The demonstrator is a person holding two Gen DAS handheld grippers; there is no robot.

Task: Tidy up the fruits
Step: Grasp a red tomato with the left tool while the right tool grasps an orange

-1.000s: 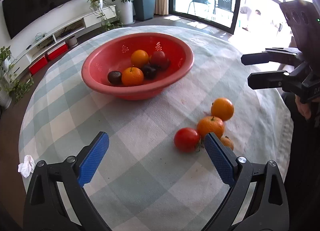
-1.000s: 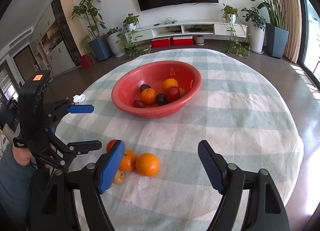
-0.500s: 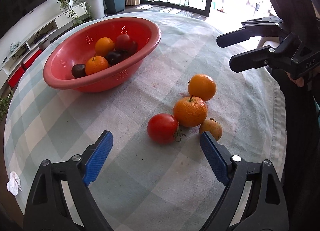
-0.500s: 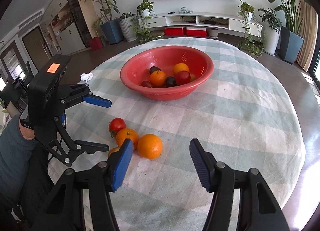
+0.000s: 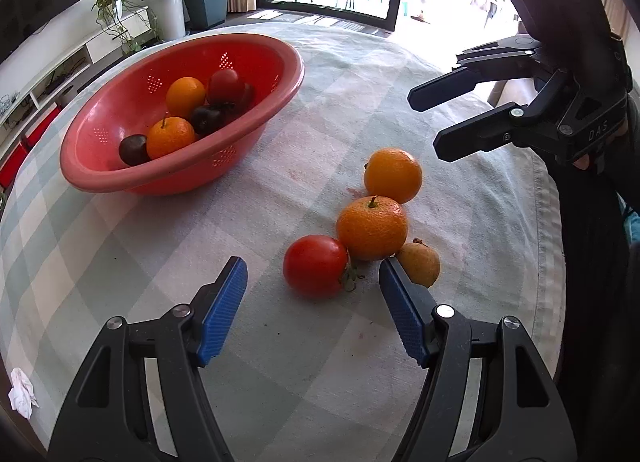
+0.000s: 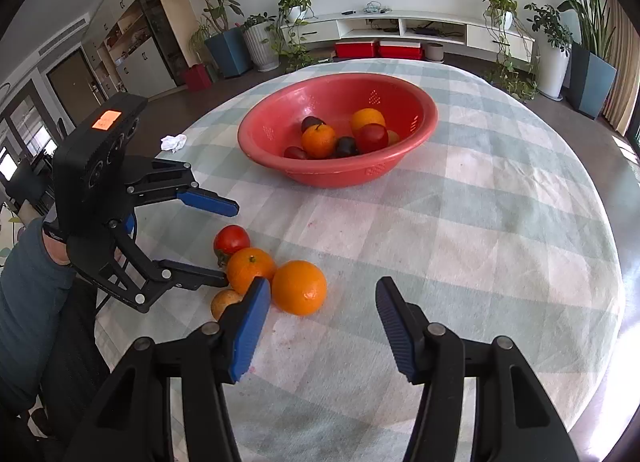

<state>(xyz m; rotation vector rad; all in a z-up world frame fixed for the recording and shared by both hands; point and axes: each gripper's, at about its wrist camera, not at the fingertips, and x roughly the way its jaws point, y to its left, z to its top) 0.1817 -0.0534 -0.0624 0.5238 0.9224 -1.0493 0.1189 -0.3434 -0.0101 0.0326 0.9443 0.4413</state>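
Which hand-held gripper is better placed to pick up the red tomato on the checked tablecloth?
Left hand-held gripper: its closing jaws already frame the red tomato, not yet touching. Right hand-held gripper lines up with the round orange instead.

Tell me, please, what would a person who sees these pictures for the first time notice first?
The eye goes first to the red bowl near the middle of the checked tablecloth, with oranges and dark fruits inside. Next comes the small cluster of loose fruit near the table edge: a tomato, two oranges and a small yellowish fruit. The left gripper is closing around the tomato without touching it yet, and the right gripper, also closing, hovers empty near the smooth orange.
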